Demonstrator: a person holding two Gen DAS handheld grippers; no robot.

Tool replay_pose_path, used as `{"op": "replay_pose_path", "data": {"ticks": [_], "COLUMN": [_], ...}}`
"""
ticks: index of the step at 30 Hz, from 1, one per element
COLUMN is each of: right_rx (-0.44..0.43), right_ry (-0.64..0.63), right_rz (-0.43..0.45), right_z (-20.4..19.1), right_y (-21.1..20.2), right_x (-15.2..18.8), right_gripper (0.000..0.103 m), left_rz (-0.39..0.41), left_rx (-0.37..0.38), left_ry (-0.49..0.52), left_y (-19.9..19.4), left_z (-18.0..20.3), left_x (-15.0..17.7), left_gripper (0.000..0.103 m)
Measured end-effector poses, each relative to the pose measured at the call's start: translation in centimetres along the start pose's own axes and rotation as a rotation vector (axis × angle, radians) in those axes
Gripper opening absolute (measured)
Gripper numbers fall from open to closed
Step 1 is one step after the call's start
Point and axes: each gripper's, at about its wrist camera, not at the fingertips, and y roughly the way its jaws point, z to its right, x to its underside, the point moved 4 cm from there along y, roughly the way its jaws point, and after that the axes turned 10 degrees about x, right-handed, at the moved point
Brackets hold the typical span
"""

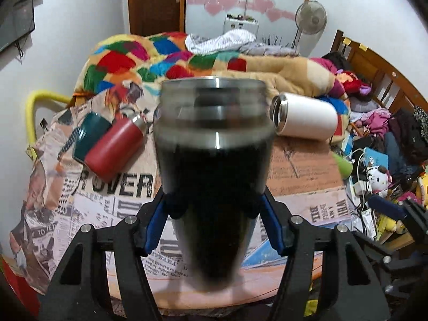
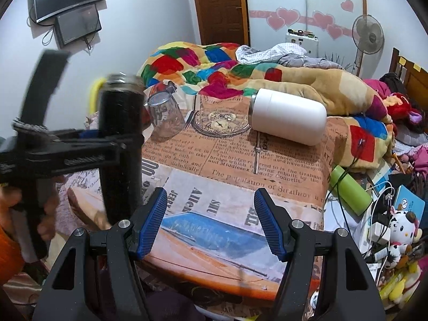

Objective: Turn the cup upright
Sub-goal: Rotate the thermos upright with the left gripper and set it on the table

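A tall black cup [image 1: 214, 182] with a steel threaded rim fills the middle of the left wrist view, upright and motion-blurred. My left gripper [image 1: 214, 208] is shut on its lower body, blue pads on both sides. It also shows in the right wrist view [image 2: 120, 147], held upright at the table's left edge by the left gripper [image 2: 115, 144]. My right gripper [image 2: 210, 198] is open and empty above the table's front part. A white cup [image 2: 287, 116] lies on its side at the back right; it also shows in the left wrist view [image 1: 305, 117].
A newspaper-print cloth covers the table [image 2: 240, 160]. A clear glass [image 2: 164, 116] lies tipped at the back left. A red bottle [image 1: 115, 149] and a dark green cup [image 1: 89, 136] lie on their sides at left. A green bottle [image 2: 347, 190] and clutter sit off the right edge. A bed lies behind.
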Motion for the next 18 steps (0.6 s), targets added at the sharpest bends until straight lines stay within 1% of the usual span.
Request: {"op": "replay_pose_path", "data": {"ticks": [11, 14, 18], "right_rx": [0.020, 0.028, 0.026], "right_ry": [0.007, 0.006, 0.010], "right_rz": [-0.001, -0.002, -0.006], "right_z": [0.3, 0.4, 0.4], "right_y": [0.7, 0.8, 1.1], "right_x": [-0.6, -0.7, -0.6], "right_gripper": [0.064, 0.064, 0.064], "left_rz": [0.056, 0.053, 0.039], "left_rx": [0.007, 0.013, 0.017], "left_ry": [0.012, 0.016, 0.034], "left_y": [1.7, 2.2, 2.7], "left_z": [1.0, 1.3, 1.7], "left_x": [-4.3, -4.6, -4.0], "left_gripper": [0.063, 0.063, 0.063]}}
